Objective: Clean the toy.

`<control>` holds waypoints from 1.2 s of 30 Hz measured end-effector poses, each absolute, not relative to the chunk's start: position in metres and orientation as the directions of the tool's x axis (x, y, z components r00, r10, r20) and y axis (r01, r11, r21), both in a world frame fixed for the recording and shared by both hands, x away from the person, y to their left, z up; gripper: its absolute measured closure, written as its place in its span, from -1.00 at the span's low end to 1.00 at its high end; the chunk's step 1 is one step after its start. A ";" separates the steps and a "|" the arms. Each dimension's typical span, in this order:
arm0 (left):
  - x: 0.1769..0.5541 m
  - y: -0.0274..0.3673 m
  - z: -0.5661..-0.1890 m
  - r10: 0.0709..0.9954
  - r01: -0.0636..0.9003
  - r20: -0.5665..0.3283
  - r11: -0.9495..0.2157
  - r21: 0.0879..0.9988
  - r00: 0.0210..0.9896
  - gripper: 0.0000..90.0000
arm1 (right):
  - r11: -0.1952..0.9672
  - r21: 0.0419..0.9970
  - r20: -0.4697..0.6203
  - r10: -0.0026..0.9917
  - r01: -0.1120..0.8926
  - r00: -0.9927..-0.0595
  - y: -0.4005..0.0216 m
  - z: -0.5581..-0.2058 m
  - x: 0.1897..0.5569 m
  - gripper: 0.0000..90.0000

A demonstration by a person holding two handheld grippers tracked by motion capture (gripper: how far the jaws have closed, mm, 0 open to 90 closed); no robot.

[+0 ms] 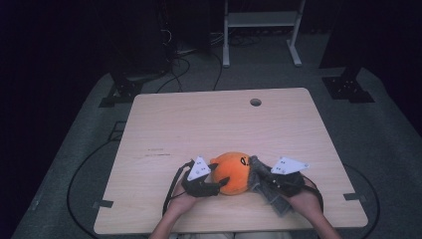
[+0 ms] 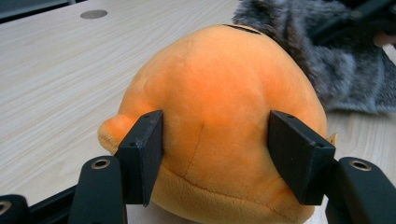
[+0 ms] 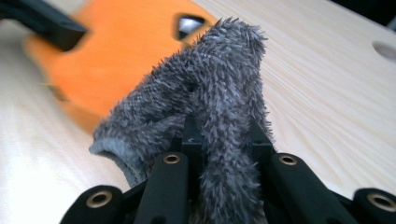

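Note:
A round orange plush toy (image 1: 234, 172) (image 2: 219, 79) (image 3: 116, 51) sits on the wooden table (image 1: 199, 124) near the front edge. My left gripper (image 1: 219, 174) (image 2: 219, 156) comes at it from the left. Its two black pads (image 2: 144, 154) press into the toy's sides, so it is shut on the toy. A grey fuzzy cloth (image 1: 271, 196) (image 2: 345, 70) (image 3: 210, 93) lies against the toy's right side. My right gripper (image 1: 261, 175) (image 3: 224, 135) is shut on that cloth, which bunches up between the jaws and hides their tips.
A round cable hole (image 1: 256, 102) (image 2: 93, 14) is in the table's far edge. A white metal frame (image 1: 261, 30) and loose cables (image 1: 174, 69) stand on the grey floor behind the table. The person's hands (image 1: 308, 199) enter over the front edge.

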State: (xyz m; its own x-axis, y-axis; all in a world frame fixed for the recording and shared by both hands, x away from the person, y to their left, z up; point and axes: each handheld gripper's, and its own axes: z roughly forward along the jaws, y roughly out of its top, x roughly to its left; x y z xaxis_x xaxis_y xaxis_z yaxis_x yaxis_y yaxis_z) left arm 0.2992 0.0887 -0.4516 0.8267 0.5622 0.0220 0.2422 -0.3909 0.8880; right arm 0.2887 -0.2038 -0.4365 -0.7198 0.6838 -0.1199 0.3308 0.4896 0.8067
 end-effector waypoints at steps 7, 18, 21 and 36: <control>0.292 0.084 -0.445 0.461 0.175 0.071 -0.470 0.865 0.884 -0.20 | 0.449 0.857 -0.083 0.602 0.251 -0.794 -0.186 -0.421 0.282 0.66; 0.291 0.078 -0.441 0.497 0.142 0.113 -0.446 0.884 0.860 -0.30 | 0.478 0.839 -0.063 0.559 0.259 -0.827 -0.197 -0.435 0.272 0.67; 0.289 0.077 -0.441 0.499 0.138 0.125 -0.456 0.879 0.858 -0.27 | 0.476 0.818 -0.039 0.606 0.322 -0.794 -0.208 -0.438 0.280 0.67; 0.290 0.082 -0.425 0.479 0.117 0.089 -0.384 0.916 0.873 -0.61 | 0.467 0.842 -0.027 0.536 0.270 -0.843 -0.197 -0.429 0.277 0.68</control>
State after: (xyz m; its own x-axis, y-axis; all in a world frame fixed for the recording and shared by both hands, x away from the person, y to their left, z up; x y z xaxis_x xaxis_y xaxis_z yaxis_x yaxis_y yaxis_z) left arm 0.2904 0.0824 -0.4250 0.8735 0.4787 0.0886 0.1174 -0.3838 0.9159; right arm 0.2774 -0.1972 -0.4289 -0.8435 0.5365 -0.0274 0.2696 0.4670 0.8421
